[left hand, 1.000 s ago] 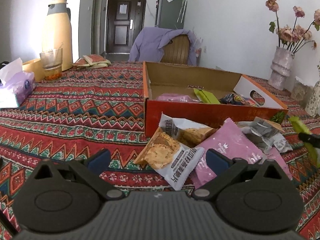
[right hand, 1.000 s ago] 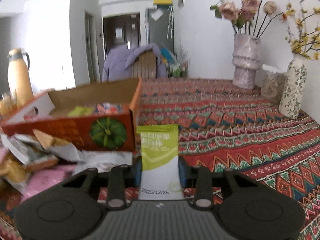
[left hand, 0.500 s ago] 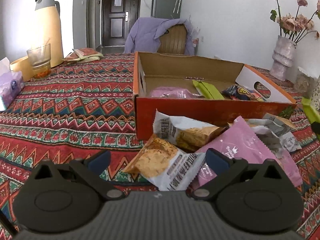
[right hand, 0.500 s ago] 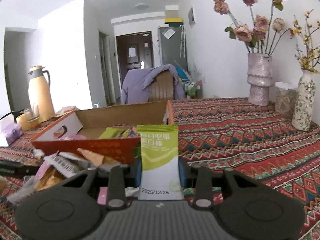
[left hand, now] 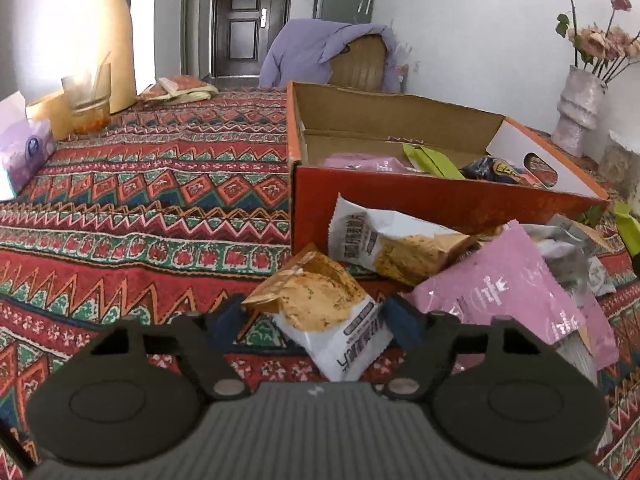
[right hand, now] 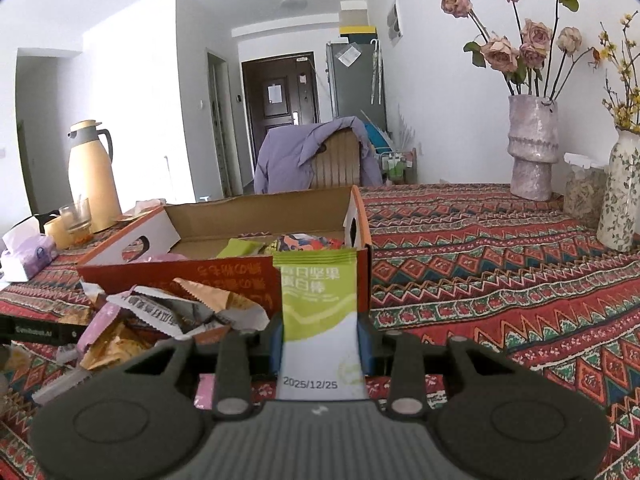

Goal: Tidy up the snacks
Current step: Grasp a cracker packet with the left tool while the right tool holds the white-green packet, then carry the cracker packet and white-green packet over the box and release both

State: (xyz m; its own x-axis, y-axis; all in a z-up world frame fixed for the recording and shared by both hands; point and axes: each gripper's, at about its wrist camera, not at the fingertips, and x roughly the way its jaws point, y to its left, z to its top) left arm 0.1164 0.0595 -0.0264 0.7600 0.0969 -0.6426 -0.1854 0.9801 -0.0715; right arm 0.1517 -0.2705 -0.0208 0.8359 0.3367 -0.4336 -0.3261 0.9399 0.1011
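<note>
Right wrist view: the right gripper (right hand: 320, 340) is clamping a green packet (right hand: 318, 312) between its blue pads (right hand: 275, 343), holding it upright with the long axis running straight up from the jaws and the printed date nearest the camera. Just ahead of the fingertips, and a little to their left, the box (right hand: 180, 276) is standing with its open top facing up; its orange near wall is rising directly behind the packet, and its right corner is sitting just right of the packet's top edge. Inside, several snacks are already lying on the cardboard floor. Judging from this, the coming move is turning on a short carry forward and slightly left over that wall, with the packet needing to clear the rim before the jaws part.

Left wrist view: the left gripper (left hand: 316, 320) is hovering low with its jaws apart on either side of a cracker pack (left hand: 324, 320), though whether the pads are touching the wrapper is hard to tell. That pack is lying slantwise, its long axis running from near right to far left of the tool. Beyond it, a second cracker pack (left hand: 396, 244) and a pink pack (left hand: 508, 292) are lying in a loose pile against the box's front wall, ahead and to the right. For the box, the right hand appears nearer to a drop; for the pile, the left.
</note>
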